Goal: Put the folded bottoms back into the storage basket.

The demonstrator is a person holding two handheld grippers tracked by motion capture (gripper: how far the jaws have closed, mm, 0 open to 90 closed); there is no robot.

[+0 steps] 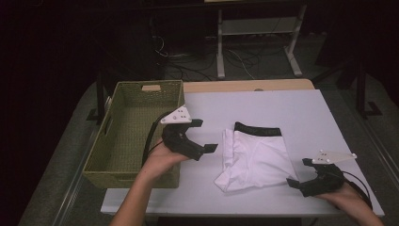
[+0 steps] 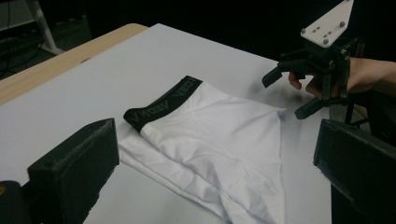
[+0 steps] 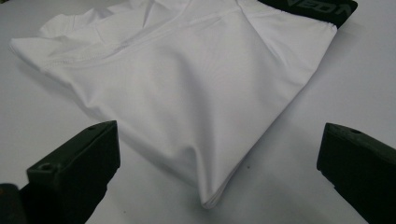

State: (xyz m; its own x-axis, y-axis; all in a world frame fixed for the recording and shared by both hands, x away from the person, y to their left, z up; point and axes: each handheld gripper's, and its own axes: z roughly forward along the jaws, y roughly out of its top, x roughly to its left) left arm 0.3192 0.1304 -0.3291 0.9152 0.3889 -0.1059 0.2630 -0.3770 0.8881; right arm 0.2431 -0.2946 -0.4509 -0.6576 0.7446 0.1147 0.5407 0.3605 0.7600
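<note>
Left hand-held gripper (image 1: 203, 135): we are holding it above the counter with its jaws spread wide and nothing between them, pointing toward three o'clock at the garment.
Right hand-held gripper (image 1: 299, 172): we are hovering it near the counter's front right corner, jaws likewise spread and empty, aiming toward nine o'clock at the garment's nearest corner.
White boxer briefs (image 1: 256, 157): they are lying folded on the counter between the two hand-held grippers, black waistband at twelve o'clock, a pointed fold at six o'clock; neither hand-held gripper is touching them.
Wicker basket (image 1: 114, 165): it is sitting at nine o'clock of the garment, on the counter's left edge, and we are seeing nothing inside it.
Counter (image 1: 282, 106): its white top is carrying the garment and the basket.
Progress: we are judging the folding as largely done, since the briefs are lying compact.
Left to do: we are taking it that the grasp, the lift and the placing into the basket are all not yet begun.
</note>
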